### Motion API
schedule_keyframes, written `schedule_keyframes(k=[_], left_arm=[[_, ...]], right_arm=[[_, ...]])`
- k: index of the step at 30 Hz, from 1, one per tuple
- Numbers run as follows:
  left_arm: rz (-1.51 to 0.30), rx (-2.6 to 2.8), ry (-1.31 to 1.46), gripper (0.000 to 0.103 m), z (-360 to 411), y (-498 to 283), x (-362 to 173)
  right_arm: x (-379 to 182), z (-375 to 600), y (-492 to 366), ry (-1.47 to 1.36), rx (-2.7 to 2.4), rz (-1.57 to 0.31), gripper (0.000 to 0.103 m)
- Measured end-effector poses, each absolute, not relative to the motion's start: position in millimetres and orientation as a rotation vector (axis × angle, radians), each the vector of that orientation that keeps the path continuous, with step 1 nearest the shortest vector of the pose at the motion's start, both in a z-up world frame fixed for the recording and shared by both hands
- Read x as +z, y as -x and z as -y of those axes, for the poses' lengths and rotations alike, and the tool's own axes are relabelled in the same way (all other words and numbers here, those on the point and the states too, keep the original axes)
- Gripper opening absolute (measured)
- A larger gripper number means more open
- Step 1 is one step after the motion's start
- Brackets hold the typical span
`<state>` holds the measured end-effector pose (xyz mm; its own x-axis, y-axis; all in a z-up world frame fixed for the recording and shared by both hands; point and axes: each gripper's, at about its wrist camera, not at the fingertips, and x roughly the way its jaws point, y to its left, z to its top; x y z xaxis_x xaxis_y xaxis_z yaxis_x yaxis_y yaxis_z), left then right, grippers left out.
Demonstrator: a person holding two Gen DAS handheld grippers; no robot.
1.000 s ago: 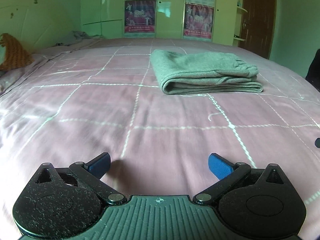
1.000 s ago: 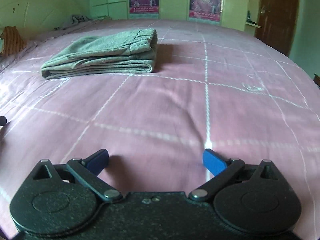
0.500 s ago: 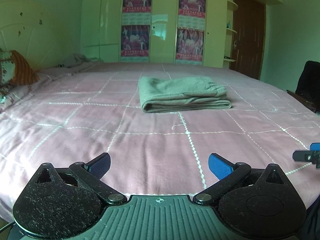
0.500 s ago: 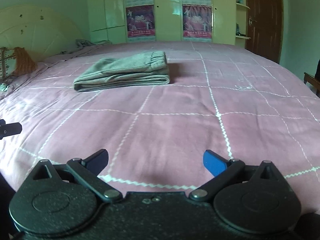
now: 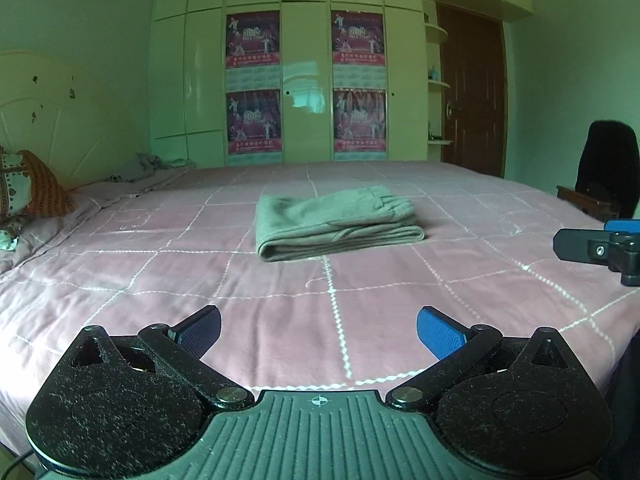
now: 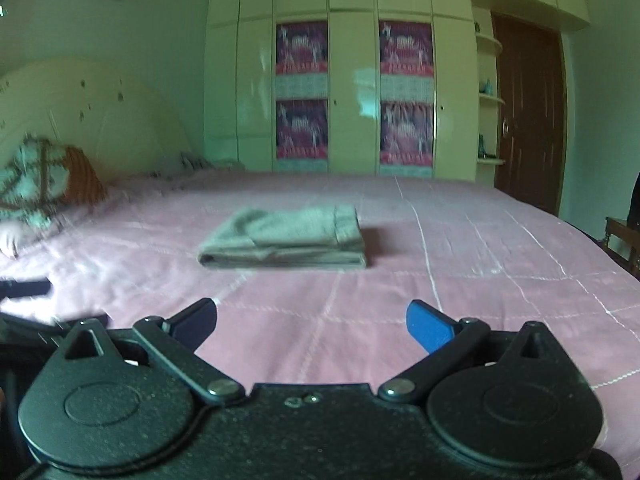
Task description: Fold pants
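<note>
Pants (image 5: 336, 222) lay folded, far on the bed (image 5: 280, 320). Your left gripper (image 5: 319, 330) and right gripper (image 6: 312, 322) were spread, empty; best left untouched.

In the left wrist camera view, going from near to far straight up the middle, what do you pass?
Left gripper, open → bare pink bedspread → folded pants → more bedspread → wardrobe doors with posters.
</note>
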<state>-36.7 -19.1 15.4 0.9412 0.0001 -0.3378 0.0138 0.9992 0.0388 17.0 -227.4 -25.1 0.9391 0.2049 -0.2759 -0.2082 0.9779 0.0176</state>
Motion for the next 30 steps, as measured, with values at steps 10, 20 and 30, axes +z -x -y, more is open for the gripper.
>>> schedule_keyframes(k=[10,20,30], left_arm=[[-0.312,-0.016,-0.007,0.103,21.4,46.1,19.9],[-0.317,-0.005,0.009,0.103,18.0,44.4,19.7],[-0.312,-0.013,0.007,0.103,16.8,44.7,18.4]], right_arm=[[-24.1,227.3,-11.4,-0.007,0.175,-0.258,0.102],[-27.5,222.9,-12.4,0.001,0.175,-0.265,0.102],[-28.0,223.0,-11.9,0.002,0.171,-0.265,0.102]])
